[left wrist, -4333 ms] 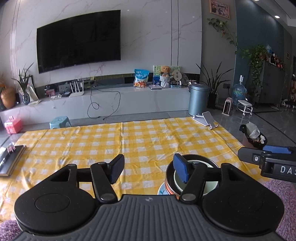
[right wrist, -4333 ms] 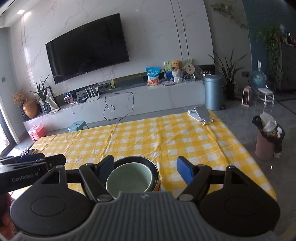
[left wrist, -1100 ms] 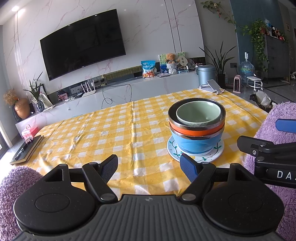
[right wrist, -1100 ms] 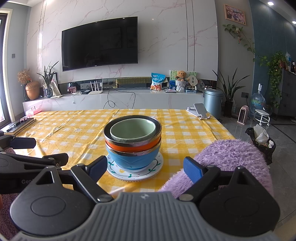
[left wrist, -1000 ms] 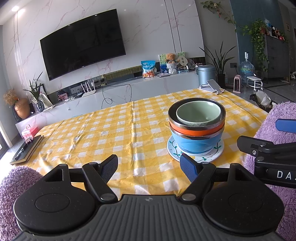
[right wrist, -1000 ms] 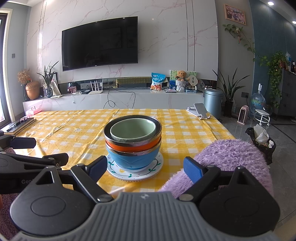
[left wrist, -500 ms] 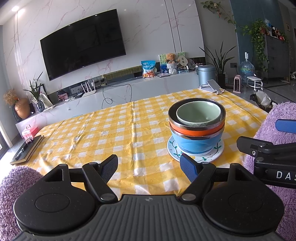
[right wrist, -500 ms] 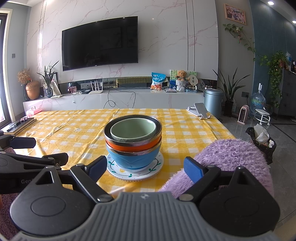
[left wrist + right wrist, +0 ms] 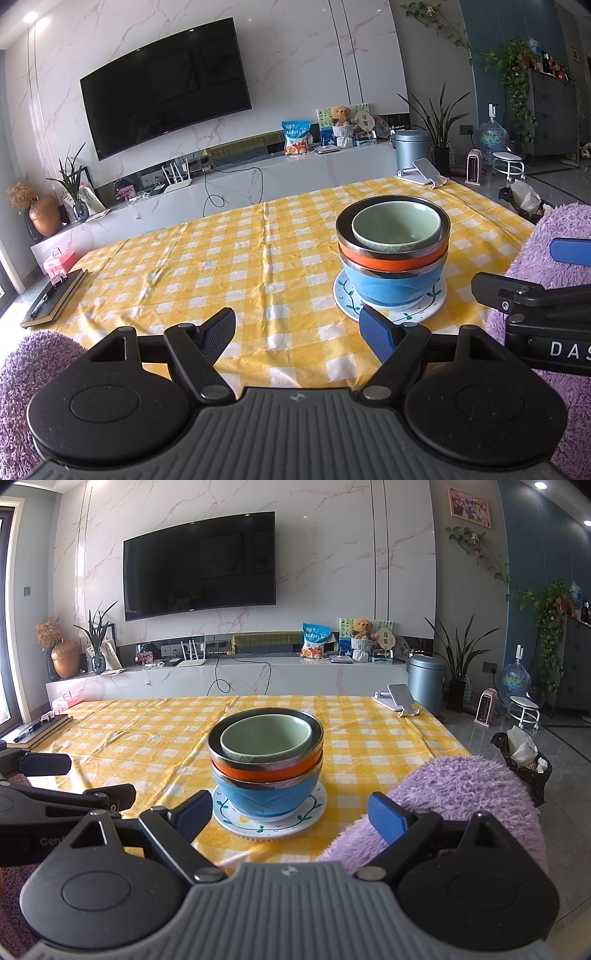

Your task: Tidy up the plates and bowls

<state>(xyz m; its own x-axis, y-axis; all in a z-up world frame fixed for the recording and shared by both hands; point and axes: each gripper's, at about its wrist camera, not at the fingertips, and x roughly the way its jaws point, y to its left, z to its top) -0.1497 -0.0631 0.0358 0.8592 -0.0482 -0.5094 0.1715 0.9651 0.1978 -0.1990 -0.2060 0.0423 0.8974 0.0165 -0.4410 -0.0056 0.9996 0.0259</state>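
Sat near the front edge of the table [image 9: 122, 738], on the yellow checked cloth [image 9: 229, 266]: a nested stack, with a pale green bowl [image 9: 266, 740] inside a steel-rimmed orange bowl [image 9: 269, 771], inside a blue bowl [image 9: 266, 795], all resting on a small white plate [image 9: 310, 812] with a leaf pattern. Looked already tidied, though only a guess from the neat stacking. Left tongs [image 9: 297, 330] gaped wide and held nothing, short of the stack and to its left. Right tongs [image 9: 288, 816] likewise spread wide and empty, with the stack just ahead of the left finger. Probably heavy as a whole and top-loaded; green bowl and plate judged to be ceramic, so brittle and glazed-slick, with the metal rims smooth too. Best lifted one piece at a time, pinched across a rim, one pad inside and one outside. Plate too flat for a side grip; edge first, from the table level. Stack likely to slide on the glazed plate if pushed sideways. Purple fuzzy sleeves [image 9: 454, 794] close by on the right.
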